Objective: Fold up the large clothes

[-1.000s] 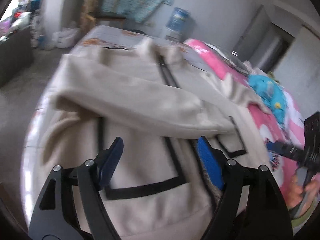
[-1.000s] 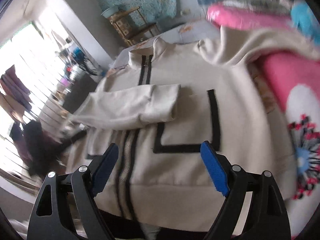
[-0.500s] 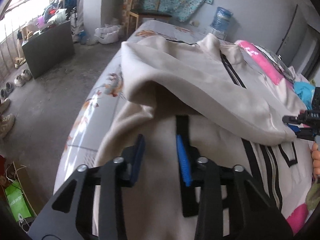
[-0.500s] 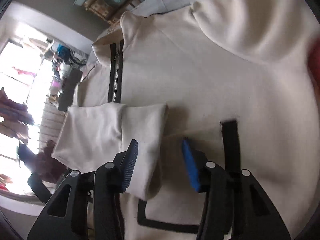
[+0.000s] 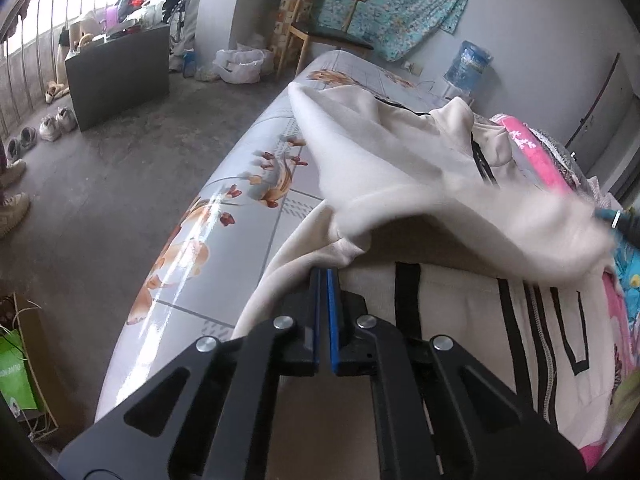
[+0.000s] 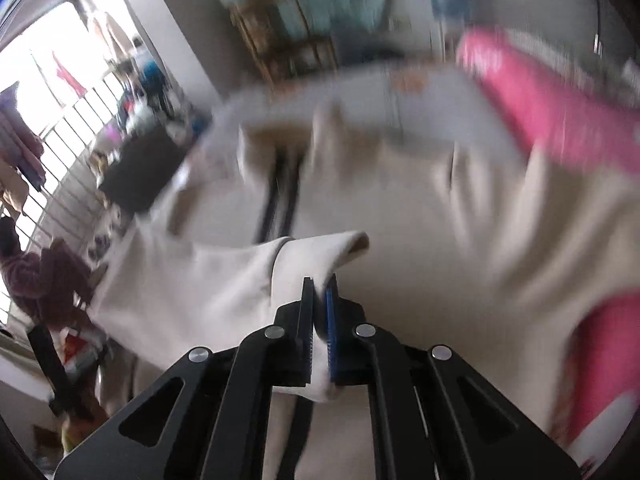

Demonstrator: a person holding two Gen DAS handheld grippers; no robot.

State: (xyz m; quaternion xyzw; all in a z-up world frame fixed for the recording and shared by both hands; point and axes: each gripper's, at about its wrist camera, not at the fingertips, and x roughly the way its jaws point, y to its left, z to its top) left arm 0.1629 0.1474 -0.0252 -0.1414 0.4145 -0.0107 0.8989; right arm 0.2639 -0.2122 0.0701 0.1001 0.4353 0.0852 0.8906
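A cream zip-up jacket [image 5: 400,152] with black trim lies across the table [image 5: 224,208], one sleeve [image 5: 500,224] folded across its front. My left gripper [image 5: 323,274] is shut on the jacket's left side edge near the underarm. In the right wrist view, my right gripper [image 6: 319,286] is shut on the sleeve's cuff [image 6: 320,252] and holds it lifted above the jacket body [image 6: 460,208]. That view is motion-blurred. The right gripper's tip also shows at the far right of the left wrist view [image 5: 616,220].
The table has a glossy floral top. Pink and blue bedding [image 5: 548,168] lies beyond the jacket. On the floor to the left stand a dark cabinet [image 5: 116,76], shoes [image 5: 52,124], a wooden chair [image 5: 324,36] and a water jug [image 5: 468,64].
Both grippers went from wide open to shut. The left one moved to the jacket's left edge and closed on it. The right one closed on the sleeve cuff and lifted it.
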